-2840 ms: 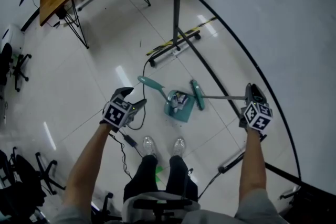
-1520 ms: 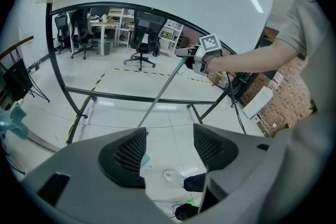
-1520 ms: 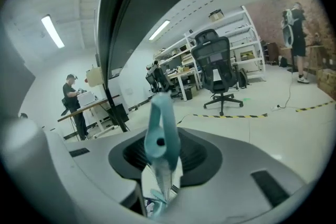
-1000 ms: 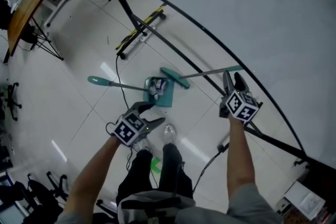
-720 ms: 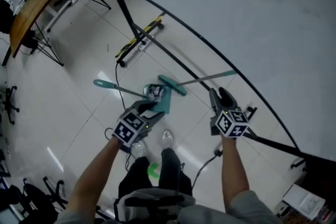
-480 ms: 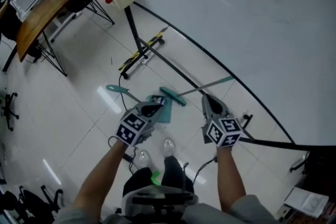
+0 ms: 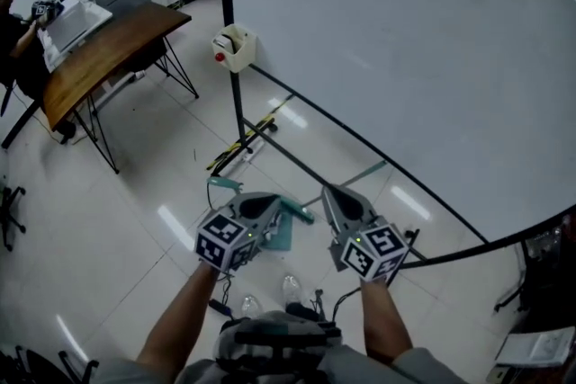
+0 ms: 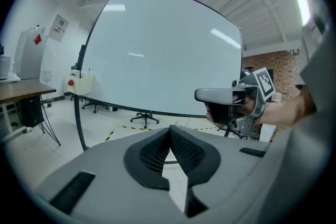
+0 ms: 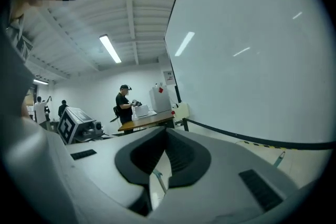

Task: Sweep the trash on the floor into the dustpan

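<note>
The teal dustpan [image 7: 284, 231] lies on the white tiled floor, mostly hidden between my two grippers. Its handle [image 7: 222, 184] pokes out to the upper left. The broom's teal head [image 7: 298, 211] rests at the pan, and its grey stick [image 7: 361, 174] runs up to the right along the floor. My left gripper [image 7: 268, 205] and right gripper [image 7: 331, 194] hang side by side high above them. Both are shut with nothing between the pads [image 8: 169, 132] [image 9: 165, 135]. Whatever lies in the pan is hidden.
A large whiteboard [image 7: 387, 40] on a black frame fills the right. A cream box [image 7: 234, 46] hangs on its post, and a yellow-black striped foot [image 7: 243, 142] lies below. A wooden desk [image 7: 99, 49] stands at the left. The person's shoes [image 7: 289, 287] and cables are below.
Both grippers rose from near the floor and drew together, their jaws going from open to shut. The broom and dustpan stay on the floor. The head view tilted up.
</note>
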A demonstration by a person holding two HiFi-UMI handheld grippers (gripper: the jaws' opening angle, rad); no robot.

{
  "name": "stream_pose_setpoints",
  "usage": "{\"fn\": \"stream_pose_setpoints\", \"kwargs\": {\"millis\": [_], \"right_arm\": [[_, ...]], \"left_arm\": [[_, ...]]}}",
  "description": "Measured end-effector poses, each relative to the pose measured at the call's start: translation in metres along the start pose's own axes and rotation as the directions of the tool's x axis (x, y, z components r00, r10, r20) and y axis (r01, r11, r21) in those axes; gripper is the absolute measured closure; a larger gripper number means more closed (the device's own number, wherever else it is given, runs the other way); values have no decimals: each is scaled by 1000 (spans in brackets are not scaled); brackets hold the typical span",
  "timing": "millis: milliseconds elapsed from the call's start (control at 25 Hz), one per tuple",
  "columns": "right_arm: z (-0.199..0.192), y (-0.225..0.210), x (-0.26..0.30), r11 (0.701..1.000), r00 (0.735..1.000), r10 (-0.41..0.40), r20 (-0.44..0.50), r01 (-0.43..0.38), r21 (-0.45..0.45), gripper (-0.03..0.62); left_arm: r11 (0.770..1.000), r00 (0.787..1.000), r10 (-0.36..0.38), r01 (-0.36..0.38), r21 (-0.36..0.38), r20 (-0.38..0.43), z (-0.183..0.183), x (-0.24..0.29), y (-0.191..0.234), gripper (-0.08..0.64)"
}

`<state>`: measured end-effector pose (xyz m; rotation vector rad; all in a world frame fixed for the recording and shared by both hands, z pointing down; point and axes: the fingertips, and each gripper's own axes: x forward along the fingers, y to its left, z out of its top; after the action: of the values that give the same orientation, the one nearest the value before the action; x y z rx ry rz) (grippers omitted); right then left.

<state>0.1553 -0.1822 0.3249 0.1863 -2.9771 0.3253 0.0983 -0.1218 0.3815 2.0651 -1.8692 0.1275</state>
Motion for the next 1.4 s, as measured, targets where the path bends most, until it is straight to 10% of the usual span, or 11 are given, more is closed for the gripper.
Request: {"fn": "stream_pose_setpoints", "kwargs": {"millis": [1400], "right_arm": [[32,36,-6,998,995,47,92,-43,-40,592]], "left_arm": [[999,995,14,-19,51,101,41,-15,-15,558]]}}
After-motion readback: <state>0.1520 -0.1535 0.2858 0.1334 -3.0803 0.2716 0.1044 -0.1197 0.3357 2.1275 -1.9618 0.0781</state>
